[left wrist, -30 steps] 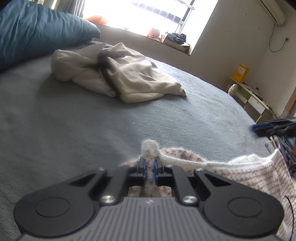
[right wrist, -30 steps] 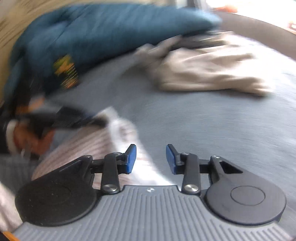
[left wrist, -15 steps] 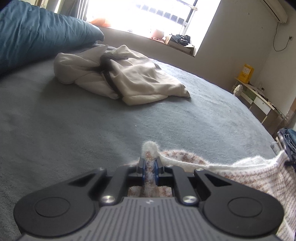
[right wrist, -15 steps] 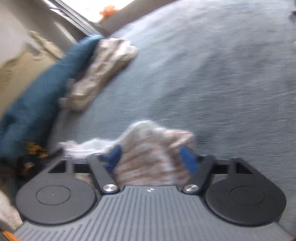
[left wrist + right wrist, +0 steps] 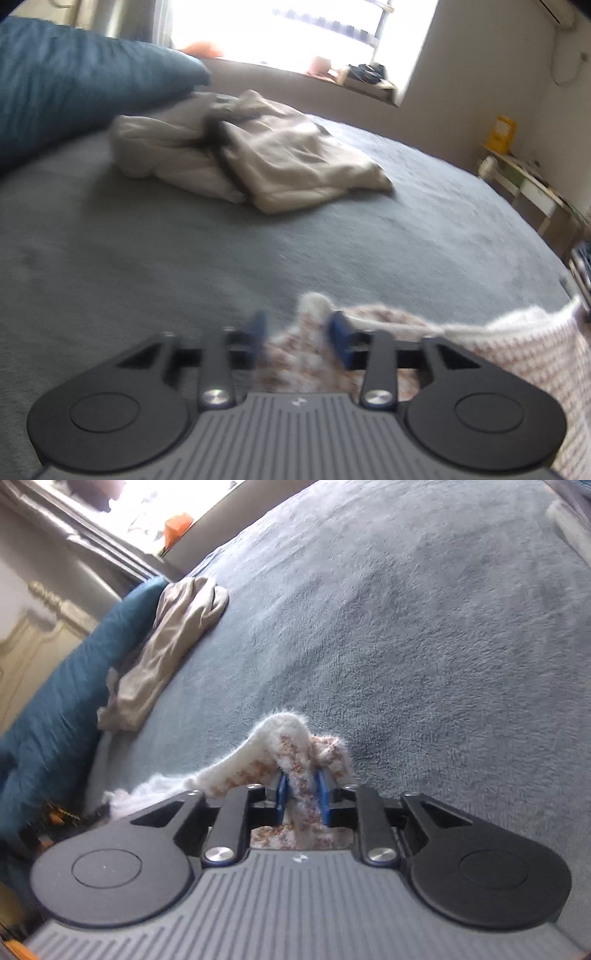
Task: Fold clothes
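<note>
Two garments on the bed [image 5: 424,635]: right claw [image 5: 301,794] clamps the knit sweater [image 5: 291,746]; left claw [image 5: 299,332] gapes, blurred, beside it; beige garment [image 5: 258,158] beyond.

The left hand-held gripper [image 5: 299,332] has opened — apparently releasing the fuzzy garment [image 5: 517,343] — while the right hand-held gripper [image 5: 302,794] has clamped it.

Bright window [image 5: 295,29], grey bed [image 5: 147,240], perhaps desk [image 5: 532,184]

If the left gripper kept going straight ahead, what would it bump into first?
Probably the fuzzy pink-and-white knit garment lying between the open fingers of the left gripper. Past that comes the grey bed cover; the beige clothes pile is much farther.
</note>
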`<move>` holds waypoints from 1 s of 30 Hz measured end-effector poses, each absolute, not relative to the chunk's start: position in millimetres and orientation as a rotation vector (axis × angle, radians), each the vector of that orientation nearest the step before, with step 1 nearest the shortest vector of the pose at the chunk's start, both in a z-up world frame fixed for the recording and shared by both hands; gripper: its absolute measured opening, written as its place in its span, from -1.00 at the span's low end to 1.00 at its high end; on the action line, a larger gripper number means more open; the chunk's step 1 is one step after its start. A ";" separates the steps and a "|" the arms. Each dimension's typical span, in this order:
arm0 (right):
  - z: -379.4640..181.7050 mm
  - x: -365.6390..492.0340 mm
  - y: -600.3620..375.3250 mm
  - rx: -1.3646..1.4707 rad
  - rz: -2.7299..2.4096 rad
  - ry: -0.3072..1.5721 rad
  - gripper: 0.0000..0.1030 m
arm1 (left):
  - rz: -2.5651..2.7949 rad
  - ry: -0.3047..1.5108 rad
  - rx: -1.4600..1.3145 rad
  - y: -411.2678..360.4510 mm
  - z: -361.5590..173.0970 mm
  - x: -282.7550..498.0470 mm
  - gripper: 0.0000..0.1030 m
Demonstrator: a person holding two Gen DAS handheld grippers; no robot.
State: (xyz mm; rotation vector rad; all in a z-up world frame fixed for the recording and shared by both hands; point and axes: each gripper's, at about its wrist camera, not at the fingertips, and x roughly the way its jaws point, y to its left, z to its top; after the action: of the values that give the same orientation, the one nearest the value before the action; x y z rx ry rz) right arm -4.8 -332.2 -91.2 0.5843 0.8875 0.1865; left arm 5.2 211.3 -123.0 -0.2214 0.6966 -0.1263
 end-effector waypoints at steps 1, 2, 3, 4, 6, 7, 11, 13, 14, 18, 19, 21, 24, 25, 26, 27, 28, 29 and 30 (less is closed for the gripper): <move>-83.8 -8.3 -334.7 0.582 0.175 0.877 -0.56 | -0.111 0.687 -0.240 215.3 -120.3 1.9 -0.07; -72.4 -17.6 -341.2 0.574 0.148 0.849 -0.54 | -0.098 0.680 -0.261 219.1 -116.3 -2.0 -0.07; -60.0 -28.1 -348.5 0.565 0.118 0.817 -0.53 | -0.083 0.674 -0.277 222.0 -111.5 -7.1 -0.07; -47.6 -38.7 -355.9 0.555 0.088 0.785 -0.53 | -0.083 0.669 -0.283 223.3 -104.9 -12.5 -0.06; -23.7 -65.6 -370.1 0.534 0.040 0.724 -0.53 | -0.095 0.657 -0.270 222.7 -90.2 -23.9 -0.02; -12.5 -79.1 -376.2 0.522 0.025 0.694 -0.53 | -0.107 0.650 -0.251 220.8 -82.1 -30.0 0.02; 27.4 -124.4 -377.8 0.368 0.036 0.623 -0.53 | -0.198 0.620 -0.155 202.4 -52.5 -59.5 0.08; 21.1 -137.3 -368.6 0.358 0.090 0.677 -0.53 | -0.260 0.631 -0.148 191.1 -44.8 -76.1 0.08; 16.8 -143.4 -363.8 0.357 0.119 0.707 -0.52 | -0.290 0.637 -0.146 185.4 -41.0 -84.3 0.09; -0.5 -167.8 -344.4 0.353 0.237 0.827 -0.16 | -0.386 0.745 -0.128 162.3 -52.7 -116.3 0.09; -4.8 -173.8 -339.5 0.351 0.267 0.857 -0.02 | -0.396 0.768 -0.109 158.2 -60.3 -124.3 0.09; -28.3 -181.5 -325.1 0.330 0.306 0.907 0.03 | -0.397 0.811 -0.067 150.6 -77.7 -134.2 0.08; -54.0 -180.1 -300.6 0.228 0.362 0.961 0.03 | -0.371 0.824 -0.049 150.1 -98.9 -133.8 0.00; -58.9 -179.1 -292.2 0.194 0.387 0.964 0.03 | -0.362 0.829 -0.043 150.0 -105.9 -133.5 0.00; -63.0 -176.8 -285.8 0.168 0.412 0.978 0.03 | -0.353 0.833 -0.038 149.9 -112.9 -133.3 0.00; -66.9 -174.3 -279.8 0.145 0.437 0.994 0.03 | -0.348 0.830 -0.039 149.4 -114.0 -133.7 0.00; -71.6 -170.5 -274.2 0.115 0.455 1.011 0.03 | -0.343 0.829 -0.040 149.6 -113.7 -133.5 0.01; -76.5 -167.1 -269.0 0.083 0.468 1.026 0.03 | -0.338 0.827 -0.041 149.8 -113.4 -133.2 0.01; -80.9 -166.9 -264.7 0.058 0.482 1.037 0.05 | -0.332 0.826 -0.042 150.0 -113.1 -133.0 0.01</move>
State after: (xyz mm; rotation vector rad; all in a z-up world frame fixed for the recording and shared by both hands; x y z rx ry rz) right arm -166.9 -264.7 -80.9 0.0582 1.0373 0.4822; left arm -133.0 150.0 -113.1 -0.0416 0.8260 -0.3322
